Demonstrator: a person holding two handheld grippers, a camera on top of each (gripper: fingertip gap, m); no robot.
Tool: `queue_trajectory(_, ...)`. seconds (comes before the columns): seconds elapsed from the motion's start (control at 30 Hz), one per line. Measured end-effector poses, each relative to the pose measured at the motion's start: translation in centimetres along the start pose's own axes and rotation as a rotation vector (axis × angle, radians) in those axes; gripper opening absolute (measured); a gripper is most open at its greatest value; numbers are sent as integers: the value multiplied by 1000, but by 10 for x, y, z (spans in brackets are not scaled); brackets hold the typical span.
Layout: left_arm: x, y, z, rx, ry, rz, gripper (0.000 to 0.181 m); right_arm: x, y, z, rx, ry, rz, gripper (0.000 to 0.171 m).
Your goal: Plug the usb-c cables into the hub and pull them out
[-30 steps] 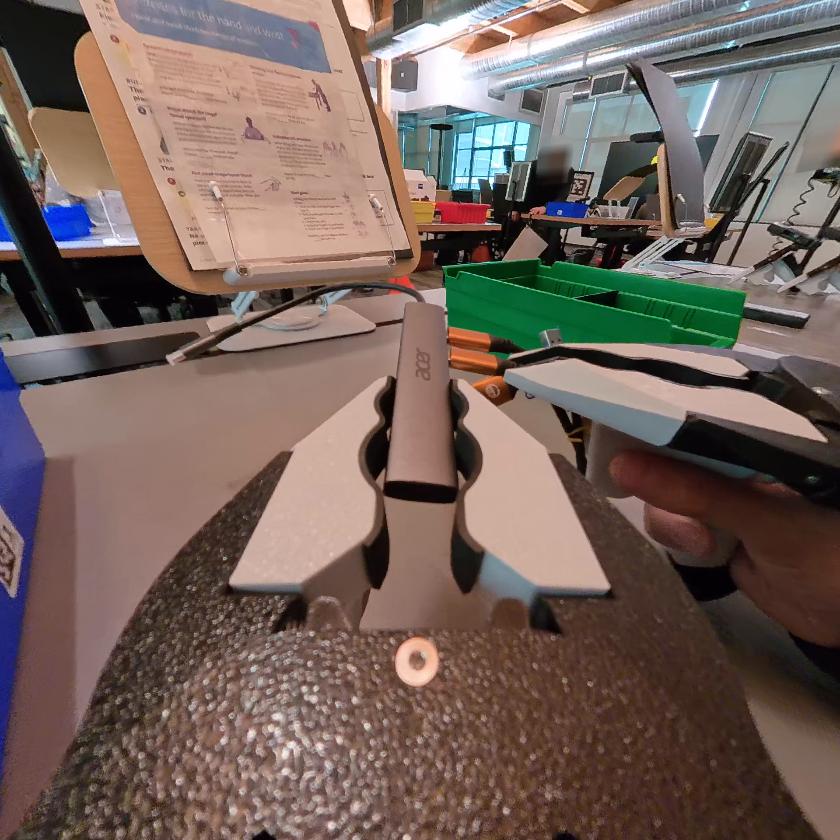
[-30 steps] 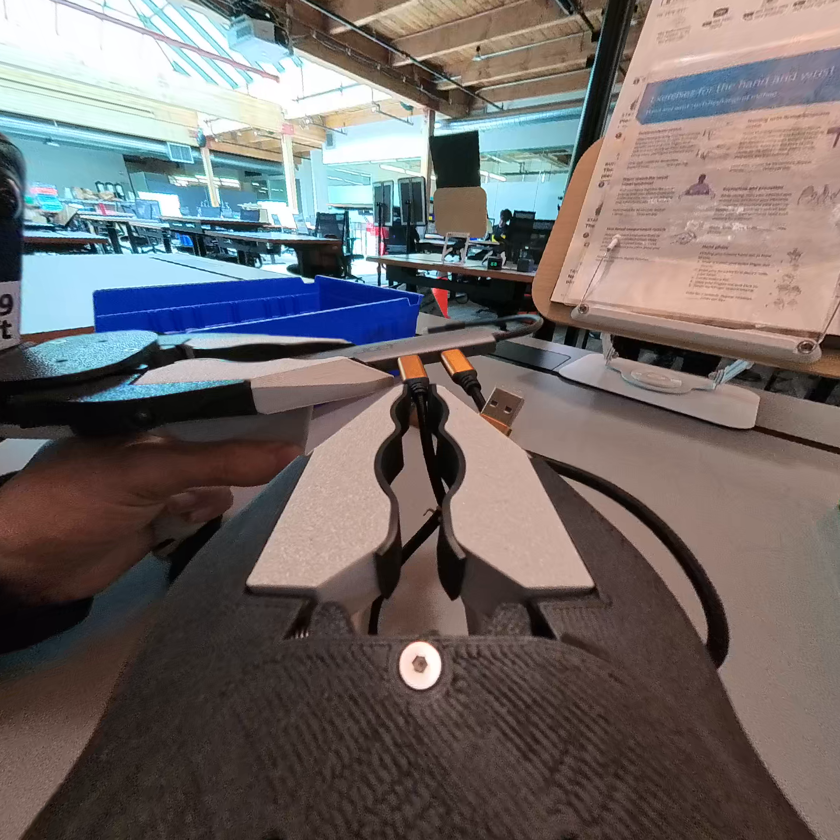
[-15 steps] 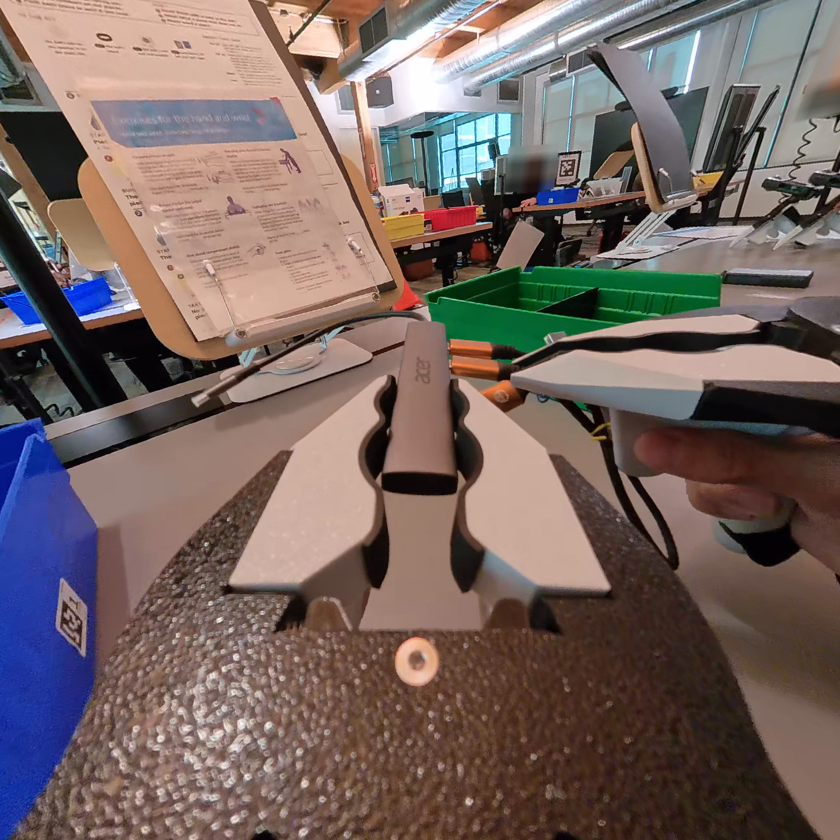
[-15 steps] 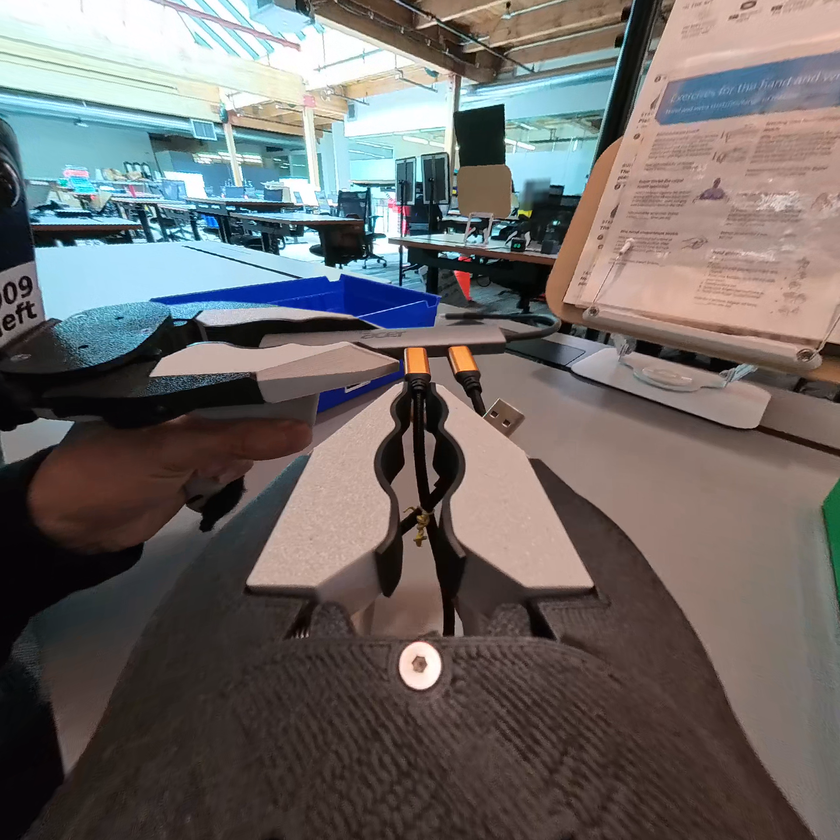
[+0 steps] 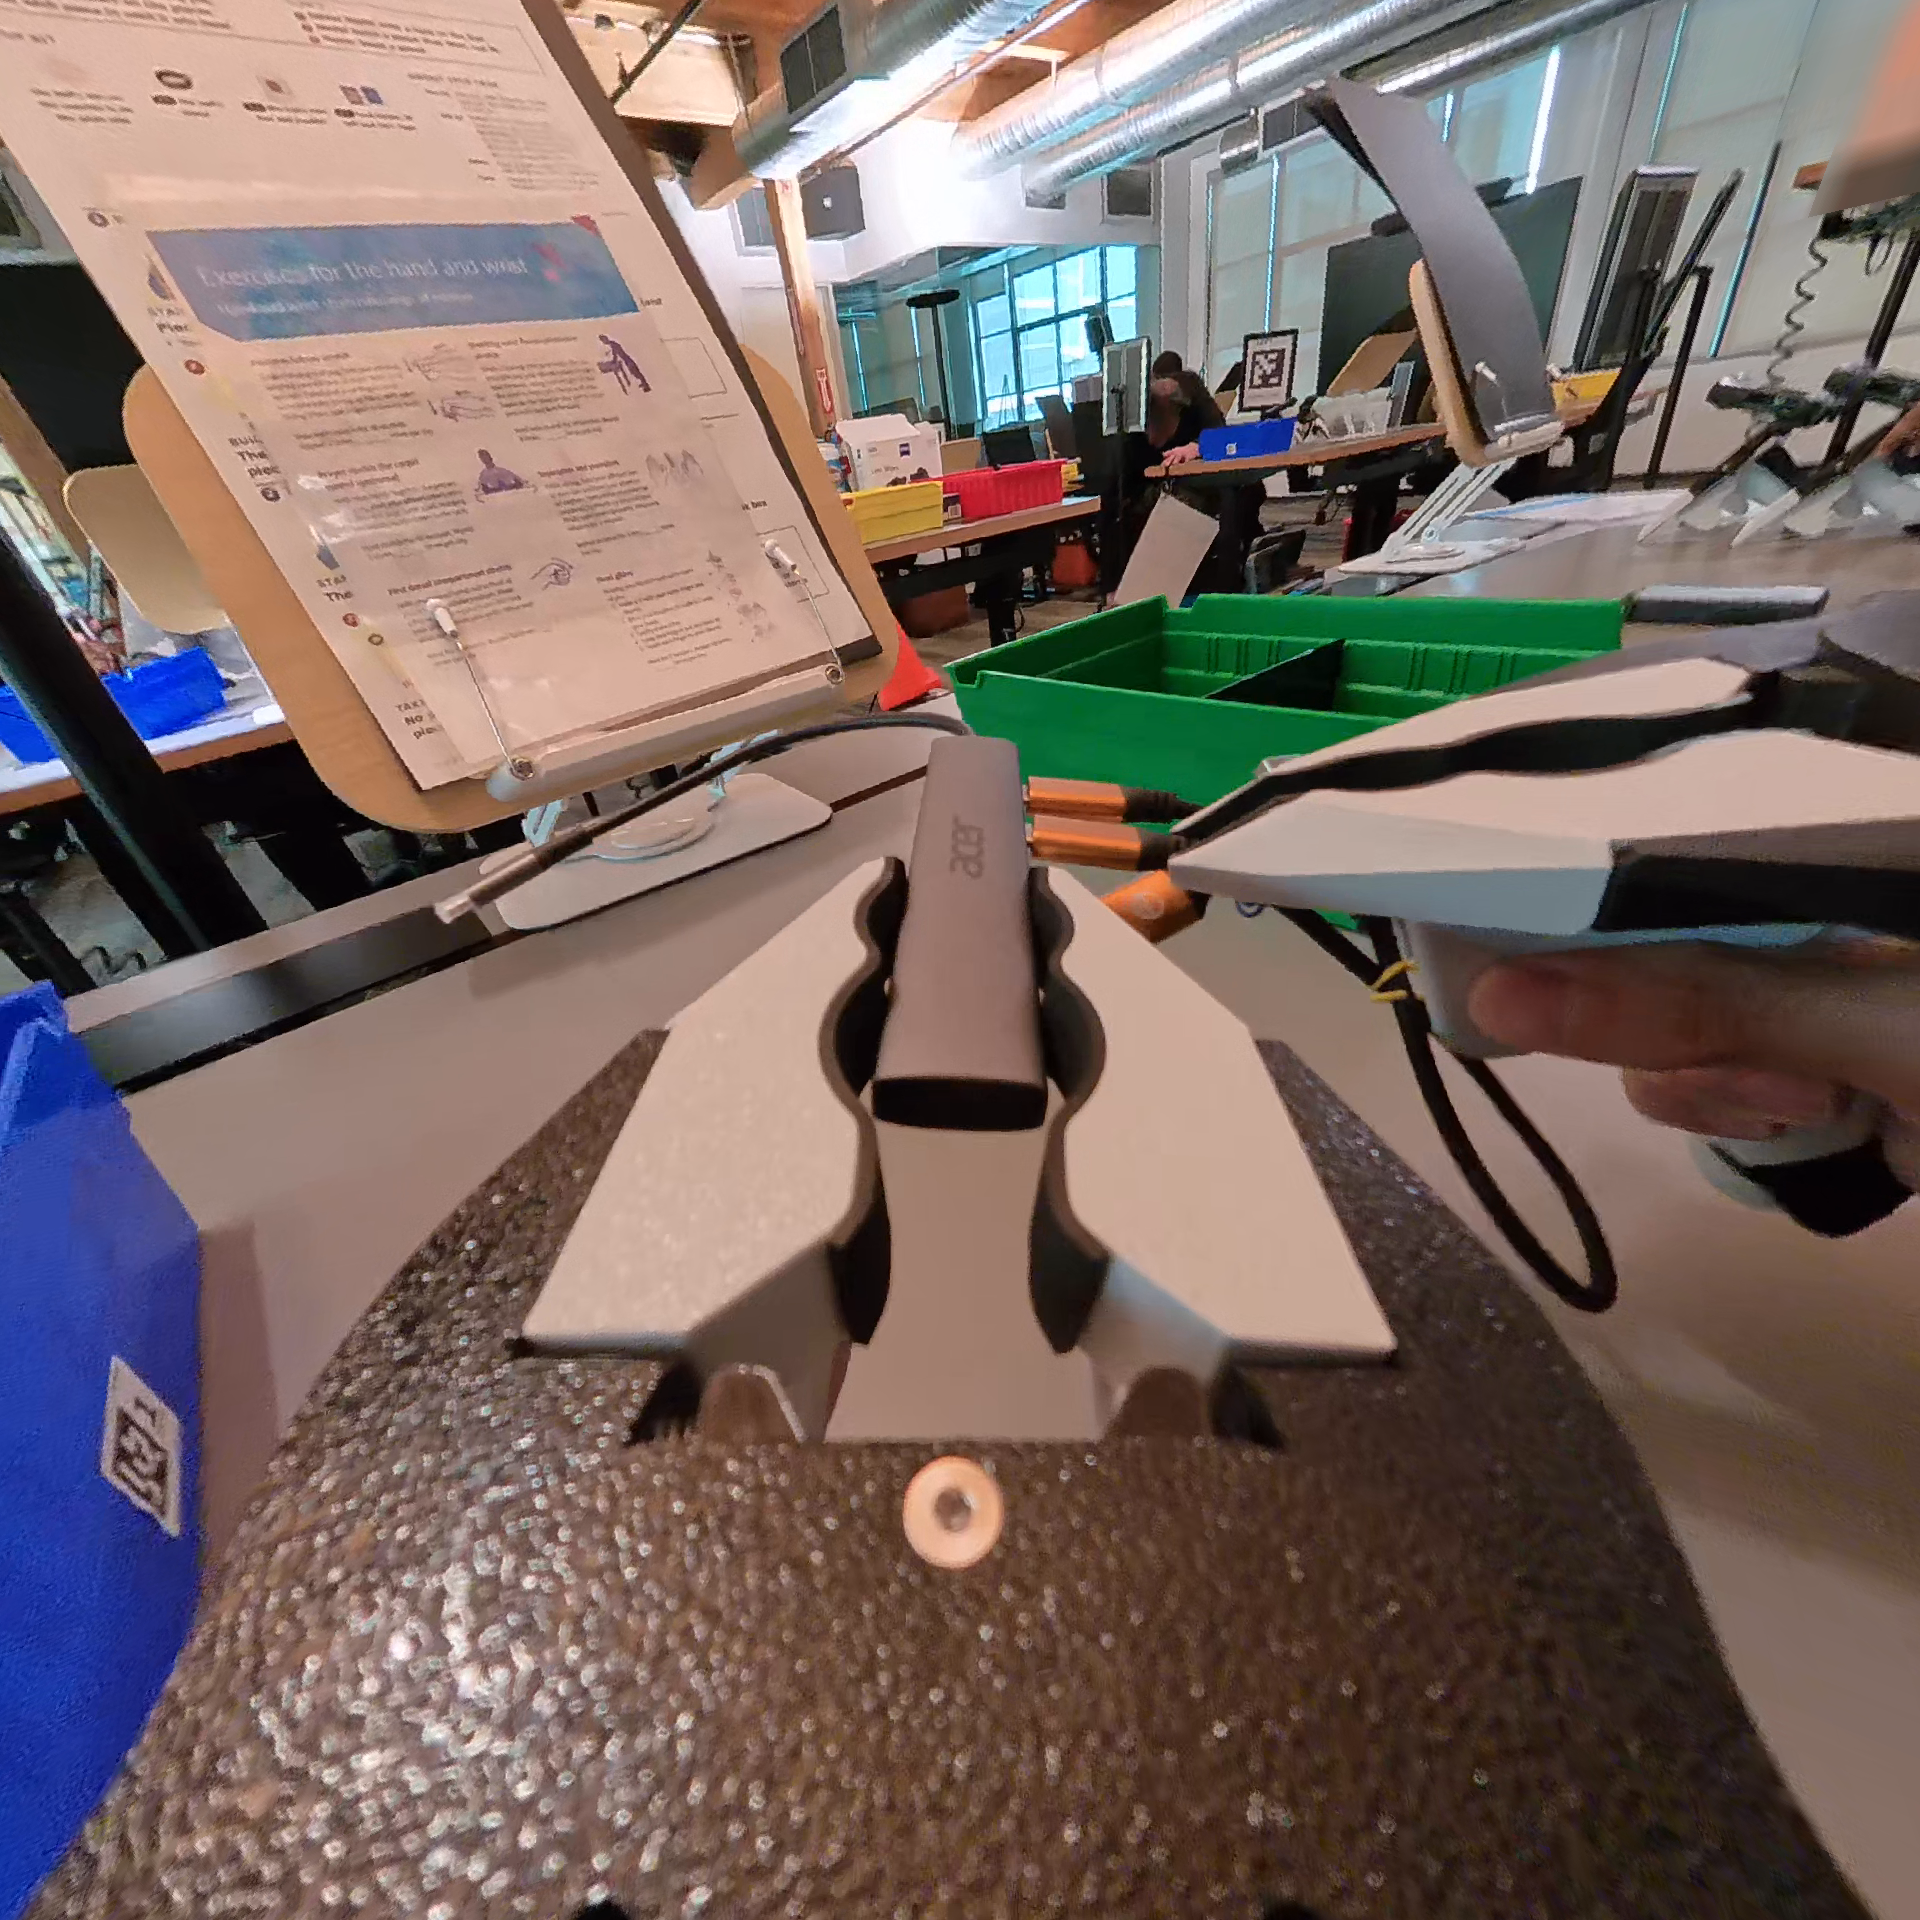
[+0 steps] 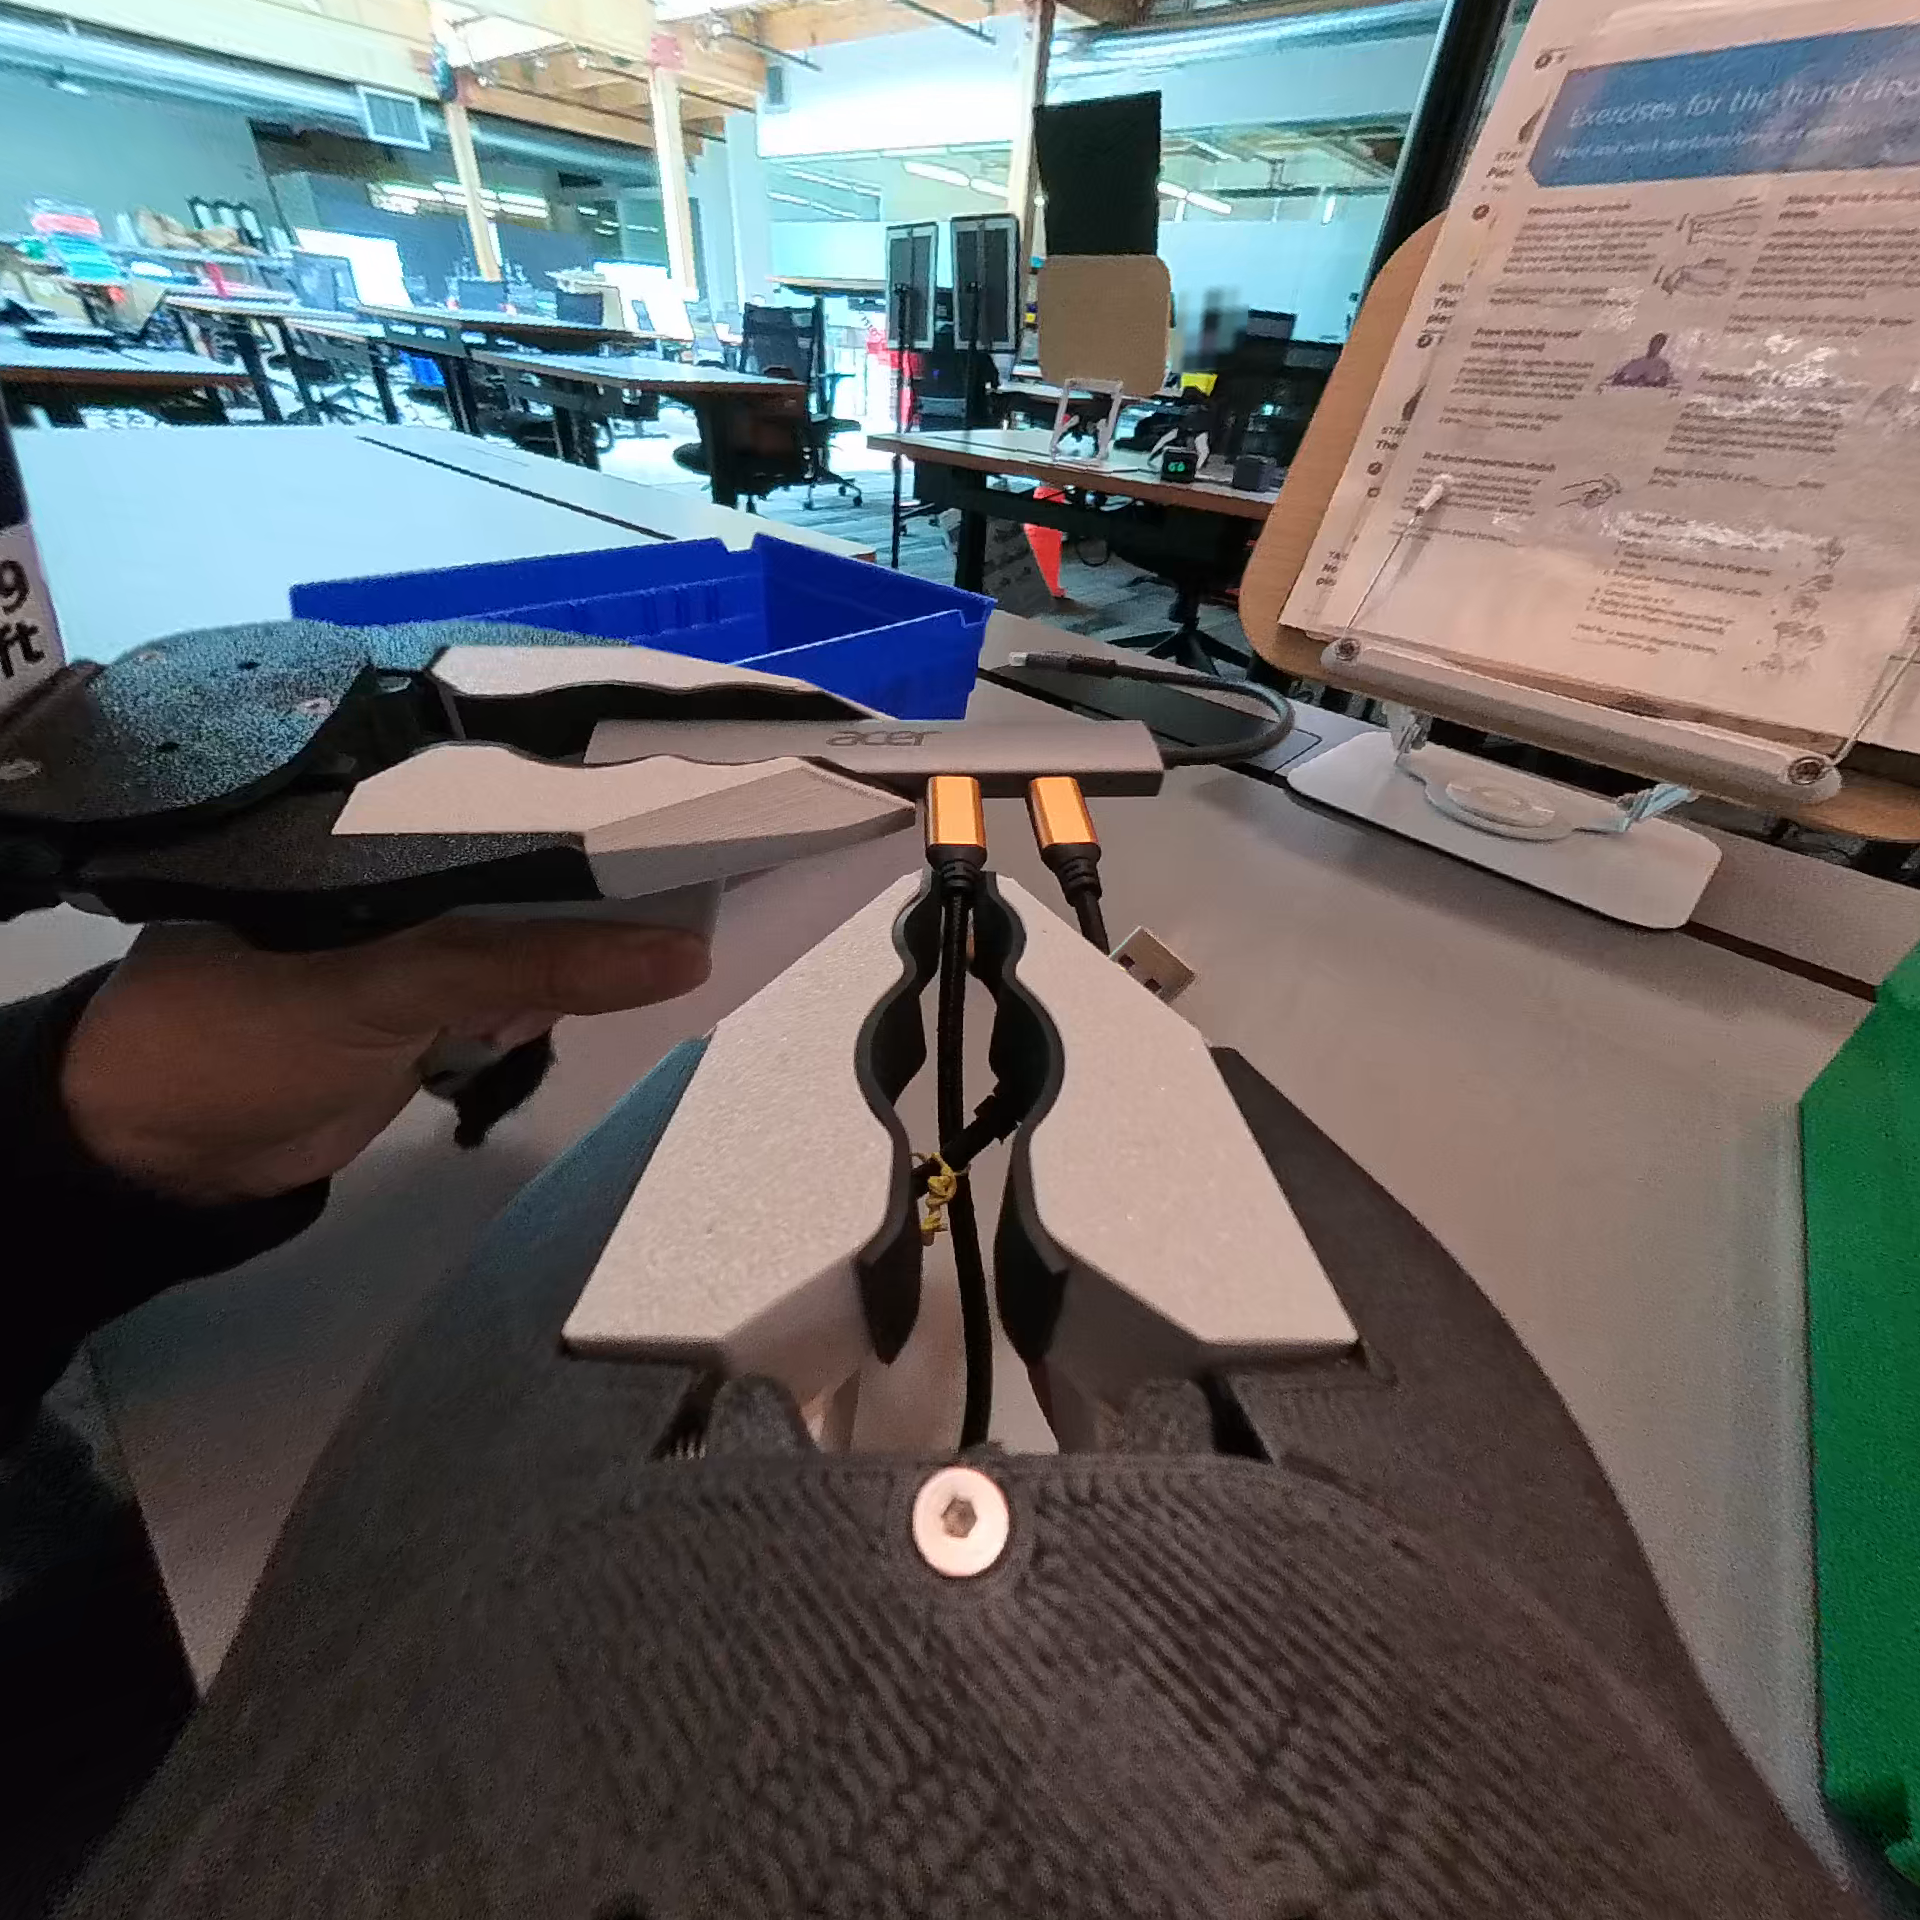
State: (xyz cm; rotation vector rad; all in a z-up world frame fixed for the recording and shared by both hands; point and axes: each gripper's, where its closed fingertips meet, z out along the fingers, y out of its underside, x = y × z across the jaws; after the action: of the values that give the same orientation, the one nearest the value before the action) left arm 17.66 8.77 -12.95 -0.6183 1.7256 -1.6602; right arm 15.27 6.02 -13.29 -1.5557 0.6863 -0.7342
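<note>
My left gripper [image 5: 961, 914] clamps the slim grey metal hub [image 5: 966, 925]; my right gripper [image 6: 958, 894] pinches a black braided cable [image 6: 951, 997], its orange plug [image 6: 954, 816] seated in the hub.

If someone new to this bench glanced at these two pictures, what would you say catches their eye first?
Most likely the grey hub, held above the table in the left tongs, with two orange-tipped plugs seated side by side in its edge. Next, the right tongs, shut on the black cable just behind the nearer plug. Around them, a green bin on the right, a blue bin on the left and a propped-up printed sheet behind.
</note>
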Motion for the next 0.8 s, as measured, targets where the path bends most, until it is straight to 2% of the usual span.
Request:
queue_trajectory(0.03,1,-1,0,-4,-2,32,22,0,0,-2,-3,-8,-8,5)
queue_trajectory(0.2,8,-8,0,10,-3,77,22,0,-2,-9,-14,-81,16,6)
queue_trajectory(0.37,10,-2,2,-4,-2,67,22,3,3,-10,-54,-35,-10,6)
queue_trajectory(0.53,12,-2,2,-17,-10,111,23,2,7,-11,-68,-48,56,6)
queue_trajectory(0.6,11,0,2,-18,-10,115,22,3,9,-14,-90,-32,10,6)
queue_trajectory(0.67,-36,-4,-8,13,-195,54,22,42,17,-36,-162,124,-110,6)
queue_trajectory(0.7,-62,-5,-17,24,-195,-37,22,57,12,-51,-128,137,-81,5)
queue_trajectory(0.77,-111,-14,-40,75,-265,-131,22,56,-16,-74,23,20,59,5)
queue_trajectory(0.8,-120,-18,-48,95,-280,-134,22,57,-27,-82,48,27,23,5)
